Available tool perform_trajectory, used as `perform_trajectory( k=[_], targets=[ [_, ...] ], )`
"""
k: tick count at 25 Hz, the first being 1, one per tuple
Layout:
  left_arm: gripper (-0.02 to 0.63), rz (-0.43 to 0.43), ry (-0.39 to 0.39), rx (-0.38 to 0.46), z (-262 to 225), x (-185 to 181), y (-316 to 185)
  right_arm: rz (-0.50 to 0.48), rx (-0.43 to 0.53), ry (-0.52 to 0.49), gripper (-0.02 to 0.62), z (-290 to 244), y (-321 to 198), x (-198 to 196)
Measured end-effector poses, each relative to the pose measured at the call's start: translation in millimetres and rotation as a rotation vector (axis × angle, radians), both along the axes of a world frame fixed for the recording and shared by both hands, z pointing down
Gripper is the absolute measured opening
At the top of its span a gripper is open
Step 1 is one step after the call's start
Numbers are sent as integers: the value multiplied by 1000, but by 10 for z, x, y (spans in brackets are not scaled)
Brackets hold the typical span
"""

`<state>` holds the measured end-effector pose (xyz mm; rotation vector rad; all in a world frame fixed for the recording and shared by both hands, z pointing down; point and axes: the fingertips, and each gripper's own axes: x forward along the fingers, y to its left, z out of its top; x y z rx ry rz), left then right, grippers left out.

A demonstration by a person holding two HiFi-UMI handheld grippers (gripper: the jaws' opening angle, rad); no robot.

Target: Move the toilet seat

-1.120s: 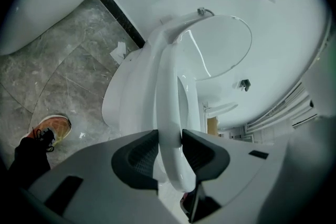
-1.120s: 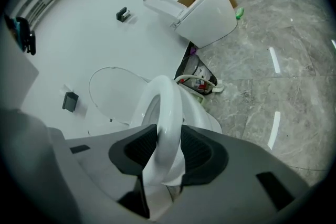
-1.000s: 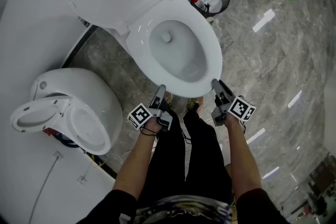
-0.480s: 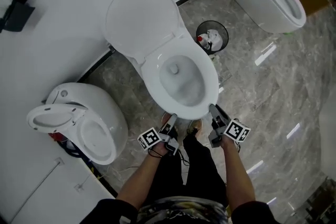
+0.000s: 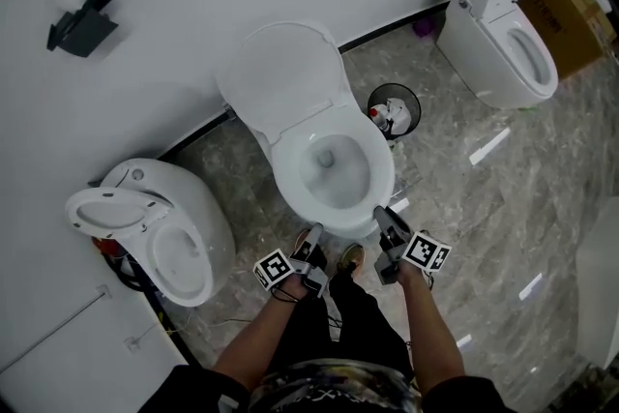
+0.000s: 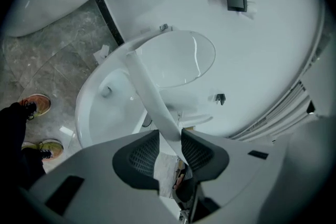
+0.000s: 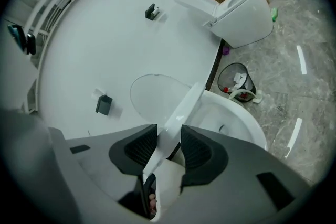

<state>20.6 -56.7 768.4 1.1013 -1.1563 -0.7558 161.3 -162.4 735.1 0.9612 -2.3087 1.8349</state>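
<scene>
A white toilet stands against the wall, its lid (image 5: pixel 285 82) raised above the bowl (image 5: pixel 329 171). The toilet seat (image 5: pixel 384 171) rings the bowl, and both grippers hold its front edge. My left gripper (image 5: pixel 314 237) grips the front left, where the seat (image 6: pixel 149 97) runs as a thin white band between its pads; its jaws (image 6: pixel 169 139) are closing on it. My right gripper (image 5: pixel 380 214) is shut on the front right, the seat (image 7: pixel 185 106) clamped edge-on between the pads (image 7: pixel 169 136). In both gripper views the seat stands tilted above the bowl.
A wire waste bin (image 5: pixel 394 109) sits right of the toilet. A second toilet (image 5: pixel 160 227) is at the left, a third toilet (image 5: pixel 503 34) and a cardboard box (image 5: pixel 573 3) at the upper right. The person's shoes (image 5: pixel 350 256) stand just before the bowl.
The head view has pulled back, so the toilet looks smaller and more of the room shows. Both grippers stay on the seat's front edge and have come closer together.
</scene>
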Motion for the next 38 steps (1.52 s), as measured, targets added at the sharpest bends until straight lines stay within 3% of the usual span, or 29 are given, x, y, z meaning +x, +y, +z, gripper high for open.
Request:
perform_trajectory(
  k=[3,6,8,10,13,18,38],
  targets=[
    [98,20,-13,35,-214,58,-42,-46,22,-7,141,-198,-74,-116],
    [101,-54,21,107,-427,-5,-184,-85,52,-20,141,-391,-182,-237],
    [122,-89,7,109,-472,-90,-220,-104,73,-28,140,-515,-256,-311],
    [143,-111,3,102,-509,-168,-246,-110,88,-37,138,-615,-319,-379],
    [138,-138,24,174,-769,-290,-419,-105,100,-47,135,-759,-421,-512],
    [129,-187,74,221,-1039,-539,-572,-107,119,-46,135,-965,-566,-729],
    [140,-236,154,279,-1402,-1183,-1132,-52,168,-127,141,-1458,-1113,-1424]
  ],
)
